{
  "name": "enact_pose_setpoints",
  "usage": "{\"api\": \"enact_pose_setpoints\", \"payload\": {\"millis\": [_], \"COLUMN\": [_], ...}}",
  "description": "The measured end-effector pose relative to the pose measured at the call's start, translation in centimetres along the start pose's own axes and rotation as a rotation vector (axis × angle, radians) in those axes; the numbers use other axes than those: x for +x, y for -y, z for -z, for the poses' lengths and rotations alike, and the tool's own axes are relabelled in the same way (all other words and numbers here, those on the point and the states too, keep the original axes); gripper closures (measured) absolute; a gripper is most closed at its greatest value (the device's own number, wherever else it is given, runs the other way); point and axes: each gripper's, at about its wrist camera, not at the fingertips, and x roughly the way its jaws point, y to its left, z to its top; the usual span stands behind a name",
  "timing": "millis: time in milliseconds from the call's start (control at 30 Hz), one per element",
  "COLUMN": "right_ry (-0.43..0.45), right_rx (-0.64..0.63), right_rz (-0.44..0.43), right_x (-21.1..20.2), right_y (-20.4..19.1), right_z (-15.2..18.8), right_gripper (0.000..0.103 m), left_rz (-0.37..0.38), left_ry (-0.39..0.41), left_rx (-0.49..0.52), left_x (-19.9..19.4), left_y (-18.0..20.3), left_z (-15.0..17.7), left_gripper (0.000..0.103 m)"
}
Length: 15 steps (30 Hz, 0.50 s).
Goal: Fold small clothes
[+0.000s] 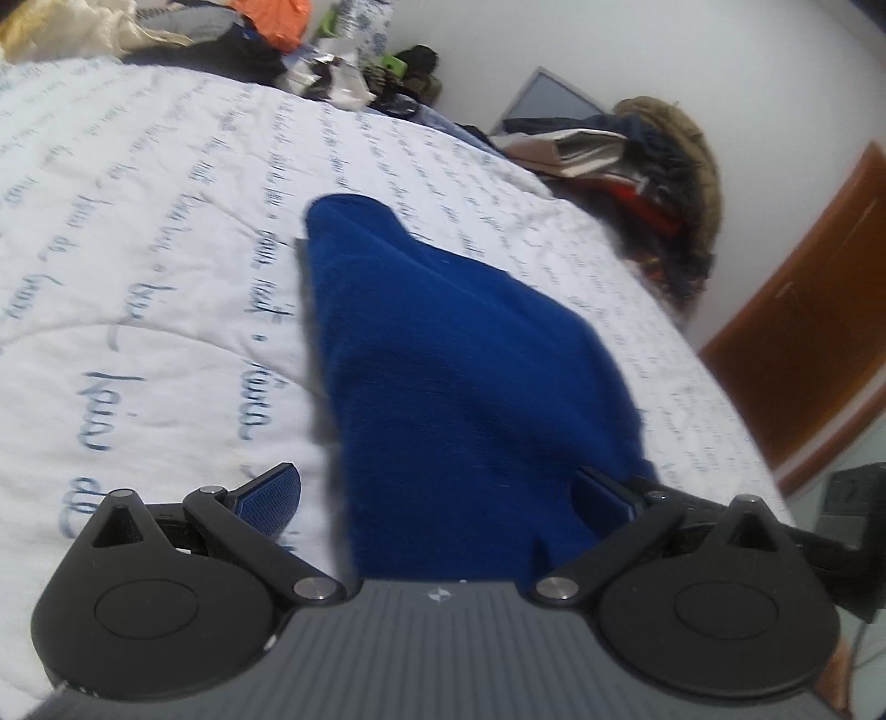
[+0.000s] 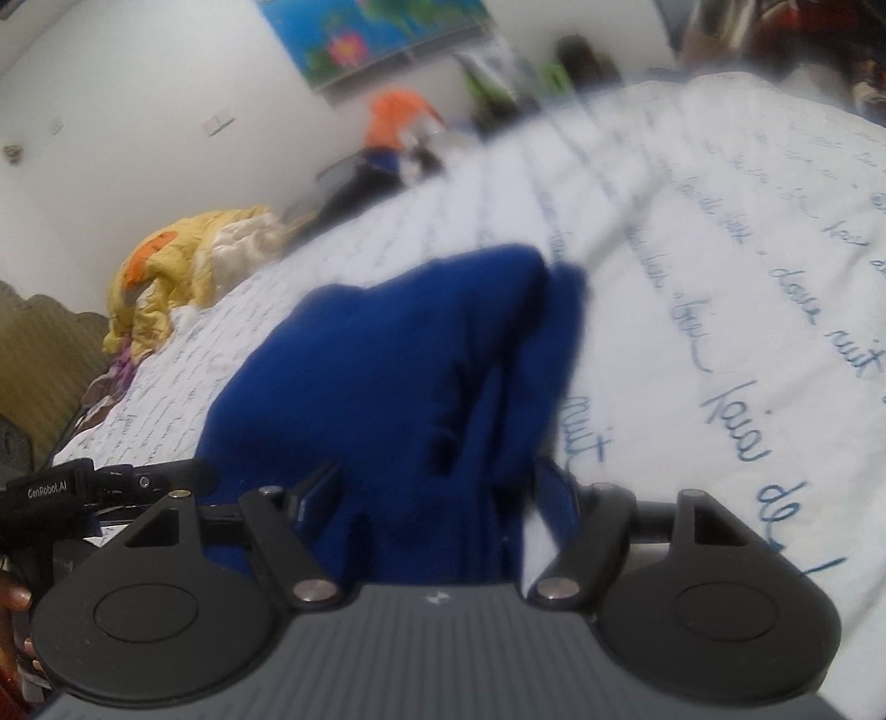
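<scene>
A dark blue knit garment (image 1: 443, 354) lies bunched on a white bedspread (image 1: 166, 221) printed with blue script. In the left wrist view my left gripper (image 1: 437, 493) stands wide open. The cloth runs between its fingers and lies against the right fingertip (image 1: 603, 490), while the left fingertip (image 1: 274, 490) is clear of it over the bedspread. In the right wrist view the same garment (image 2: 398, 360) fills most of the gap of my right gripper (image 2: 434, 493), which is open. A strip of bedspread (image 2: 720, 277) shows beside its right fingertip (image 2: 556, 493).
Mixed clothes (image 1: 266, 33) are heaped along the bed's far edge. A jacket pile (image 1: 653, 183) and a wooden door (image 1: 803, 332) stand to the right. Yellow bedding (image 2: 177, 266) lies at the bed's left corner. The left gripper's body (image 2: 83, 490) shows low on the left.
</scene>
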Motion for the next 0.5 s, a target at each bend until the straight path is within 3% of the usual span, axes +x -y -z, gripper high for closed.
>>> {"api": "enact_pose_setpoints", "payload": {"millis": [333, 500], "right_ry": [0.031, 0.036], "right_rx": [0.091, 0.166], "right_rz": [-0.108, -0.161], "right_x": [1.2, 2.2], "right_y": [1.2, 2.2], "right_z": [-0.4, -1.4], "right_gripper": [0.027, 0.027], "left_rz": [0.050, 0.059], "left_ry": [0.006, 0.010], "left_rx": [0.017, -0.017], "left_x": [1.4, 2.3], "left_y": [0.7, -0.1], "left_z": [0.0, -1.4], "left_gripper": [0.011, 0.011]}}
